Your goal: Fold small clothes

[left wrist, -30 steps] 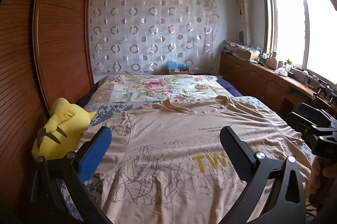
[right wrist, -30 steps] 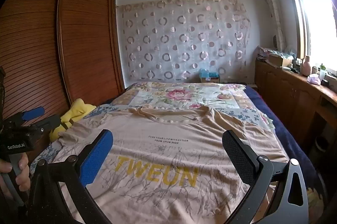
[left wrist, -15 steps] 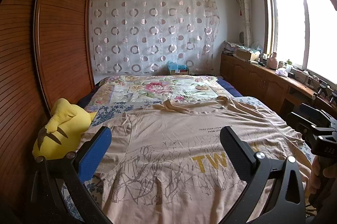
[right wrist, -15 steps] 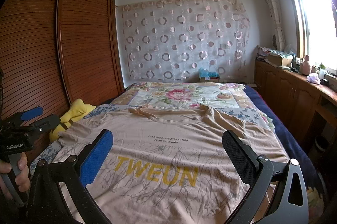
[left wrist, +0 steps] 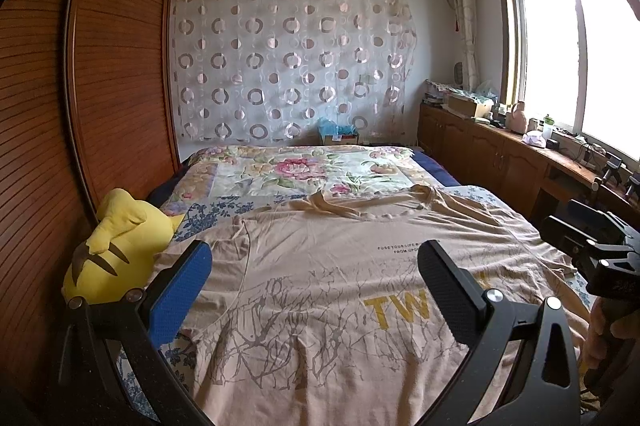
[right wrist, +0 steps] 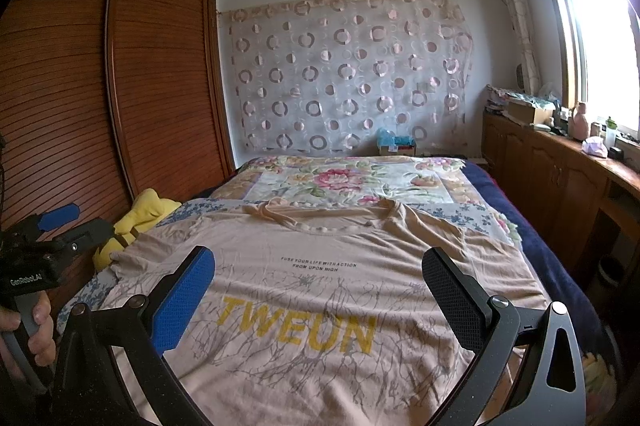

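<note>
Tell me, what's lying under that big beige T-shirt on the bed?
Under the T-shirt lies a blue-flowered sheet, showing at its edges, with a floral quilt beyond. The yellow plush toy sits beside it. Anything beneath the shirt's middle is covered.

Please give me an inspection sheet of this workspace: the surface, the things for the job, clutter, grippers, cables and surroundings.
Surface: bed with floral quilt.
Job's things: beige T-shirt spread flat, print up, unfolded.
Clutter: yellow plush toy at the shirt's left edge.
Grippers: left hand-held gripper and right hand-held gripper both open, above the shirt, holding nothing.
Cables: nothing seen on the bed.
Surroundings: wooden wardrobe, window, cluttered sideboard.
</note>
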### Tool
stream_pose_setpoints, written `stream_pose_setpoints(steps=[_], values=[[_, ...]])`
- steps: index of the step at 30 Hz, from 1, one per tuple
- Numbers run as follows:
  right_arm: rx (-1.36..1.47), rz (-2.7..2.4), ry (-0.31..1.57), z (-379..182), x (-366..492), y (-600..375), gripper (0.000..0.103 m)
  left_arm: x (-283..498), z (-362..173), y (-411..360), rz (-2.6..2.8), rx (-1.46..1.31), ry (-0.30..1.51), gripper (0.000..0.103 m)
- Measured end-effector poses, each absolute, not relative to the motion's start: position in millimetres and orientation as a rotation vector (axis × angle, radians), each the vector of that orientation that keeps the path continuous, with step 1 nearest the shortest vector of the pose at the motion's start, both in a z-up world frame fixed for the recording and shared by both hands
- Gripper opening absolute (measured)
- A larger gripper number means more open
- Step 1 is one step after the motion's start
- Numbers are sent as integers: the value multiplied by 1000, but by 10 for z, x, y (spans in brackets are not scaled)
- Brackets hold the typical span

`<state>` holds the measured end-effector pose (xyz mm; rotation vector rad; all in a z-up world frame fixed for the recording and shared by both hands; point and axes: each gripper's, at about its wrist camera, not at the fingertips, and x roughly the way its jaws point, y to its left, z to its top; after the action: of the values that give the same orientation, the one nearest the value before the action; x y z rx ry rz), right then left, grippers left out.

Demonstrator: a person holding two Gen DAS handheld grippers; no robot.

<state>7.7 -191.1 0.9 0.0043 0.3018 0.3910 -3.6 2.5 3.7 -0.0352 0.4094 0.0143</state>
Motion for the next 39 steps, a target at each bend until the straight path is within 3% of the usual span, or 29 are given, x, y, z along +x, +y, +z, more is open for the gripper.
stream_pose_setpoints(steps=[39], values=[[8, 389, 301, 25, 49, -1922, 103, -56, 76, 11, 14, -32, 398, 103]])
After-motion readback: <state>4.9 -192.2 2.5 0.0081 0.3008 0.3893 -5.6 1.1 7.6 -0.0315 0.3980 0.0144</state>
